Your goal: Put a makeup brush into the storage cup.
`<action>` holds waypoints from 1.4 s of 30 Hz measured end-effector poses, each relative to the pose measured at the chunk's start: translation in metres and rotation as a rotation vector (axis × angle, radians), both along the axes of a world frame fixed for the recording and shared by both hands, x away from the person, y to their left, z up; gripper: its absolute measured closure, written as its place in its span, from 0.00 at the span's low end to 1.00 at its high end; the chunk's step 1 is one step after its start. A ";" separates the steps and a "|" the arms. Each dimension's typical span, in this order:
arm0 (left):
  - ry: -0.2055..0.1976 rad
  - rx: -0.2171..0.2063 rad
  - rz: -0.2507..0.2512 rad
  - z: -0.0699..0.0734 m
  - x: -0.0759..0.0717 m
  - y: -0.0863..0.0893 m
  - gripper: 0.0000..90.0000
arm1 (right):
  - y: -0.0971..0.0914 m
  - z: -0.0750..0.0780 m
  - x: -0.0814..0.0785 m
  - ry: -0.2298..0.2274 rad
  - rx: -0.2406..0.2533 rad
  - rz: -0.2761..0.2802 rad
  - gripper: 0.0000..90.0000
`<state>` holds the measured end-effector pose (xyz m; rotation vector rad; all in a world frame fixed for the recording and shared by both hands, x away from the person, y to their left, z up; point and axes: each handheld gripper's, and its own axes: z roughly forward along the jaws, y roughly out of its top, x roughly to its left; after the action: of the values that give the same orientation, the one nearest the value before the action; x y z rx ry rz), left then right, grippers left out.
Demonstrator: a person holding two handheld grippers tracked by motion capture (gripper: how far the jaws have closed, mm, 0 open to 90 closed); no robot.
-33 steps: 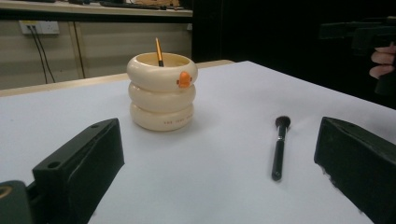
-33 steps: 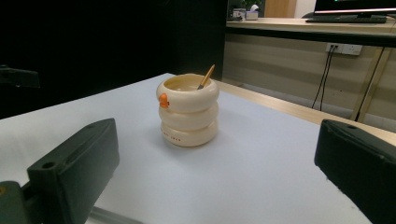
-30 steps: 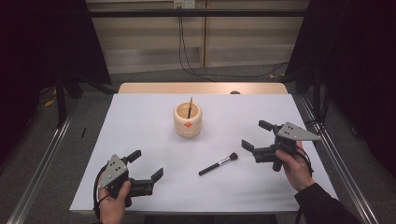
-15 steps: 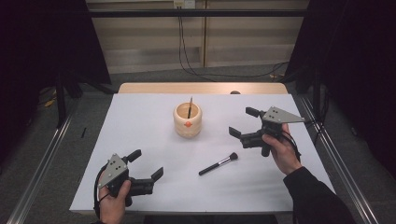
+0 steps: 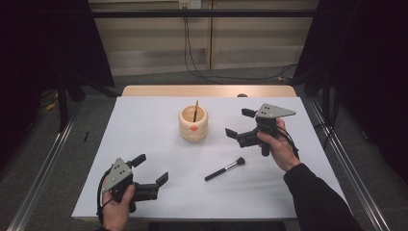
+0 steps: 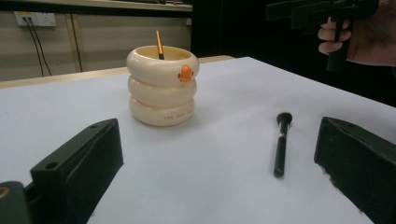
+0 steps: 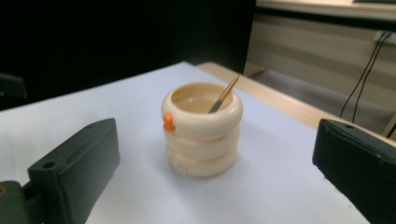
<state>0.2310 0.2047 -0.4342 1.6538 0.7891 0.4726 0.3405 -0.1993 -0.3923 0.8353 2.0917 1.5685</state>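
Observation:
A cream ringed holder (image 5: 193, 124) with an orange knob stands mid-table; a thin stick (image 5: 195, 110) leans inside it. The holder (image 7: 202, 129) fills the middle of the right gripper view, stick (image 7: 224, 94) pointing up right. My right gripper (image 5: 238, 122) hangs open just right of the holder, held above the table. A black makeup brush (image 5: 224, 169) lies flat on the sheet in front of it. My left gripper (image 5: 150, 169) rests open near the front left corner, facing the holder (image 6: 162, 85) and the brush (image 6: 280, 143).
A white sheet (image 5: 144, 125) covers the table, with a wooden strip (image 5: 207, 90) showing at the far edge. Metal rails (image 5: 43, 168) run along both sides. Cables (image 5: 192, 57) hang down the back wall. Dark curtains close in left and right.
My right gripper has moved left and away from the person, from the right edge of the sheet to just beside the holder. The left gripper, brush and holder have stayed put.

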 end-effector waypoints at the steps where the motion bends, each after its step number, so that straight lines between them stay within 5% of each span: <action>1: 0.004 -0.003 0.001 0.000 0.000 0.000 0.01 | 0.000 0.000 0.000 0.010 -0.008 0.010 0.00; 8: 0.007 -0.010 -0.013 0.000 0.001 0.000 0.01 | 0.002 -0.002 0.005 0.109 -0.121 0.071 0.03; 12: 0.006 -0.001 -0.015 0.000 0.001 0.001 0.01 | 0.004 -0.005 0.011 0.173 -0.182 0.061 0.10; 17: 0.008 0.009 -0.009 -0.001 0.001 0.001 0.01 | 0.004 -0.009 0.014 0.235 -0.201 0.114 0.18; 29: 0.011 0.012 -0.010 -0.001 0.002 0.001 0.01 | 0.012 -0.017 0.015 0.396 -0.461 0.295 0.16; 42: 0.011 0.011 -0.006 -0.001 0.002 0.002 0.02 | 0.028 -0.023 0.019 0.449 -0.639 0.501 0.33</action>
<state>0.2331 0.2066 -0.4352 1.6698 0.7906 0.4647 0.3594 -0.1714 -0.4150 0.4699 3.0585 0.8127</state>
